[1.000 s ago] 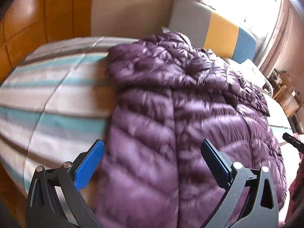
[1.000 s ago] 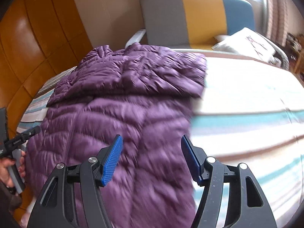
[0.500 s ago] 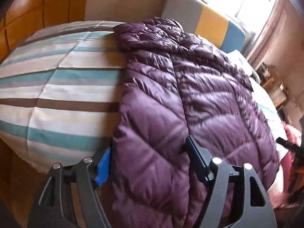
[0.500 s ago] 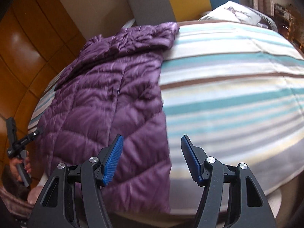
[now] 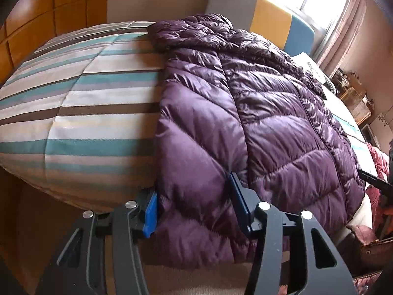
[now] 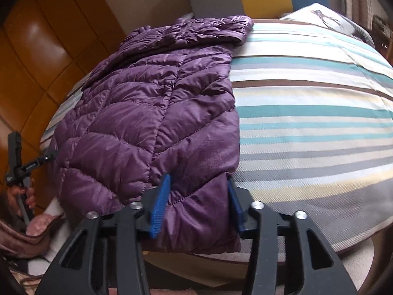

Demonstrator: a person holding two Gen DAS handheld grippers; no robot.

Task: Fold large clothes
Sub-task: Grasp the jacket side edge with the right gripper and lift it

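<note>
One purple quilted down jacket [image 5: 258, 113] lies spread on a bed with a striped duvet [image 5: 81, 113], its hem hanging over the near edge. Two grippers work it. The left gripper [image 5: 194, 204] has just been closing, its blue pads pinching one hem corner. The right gripper [image 6: 196, 204] has likewise been closing and clamps the other hem corner. One printed pillow [image 6: 326, 18] rests by the headboard [image 5: 270, 19].
</note>
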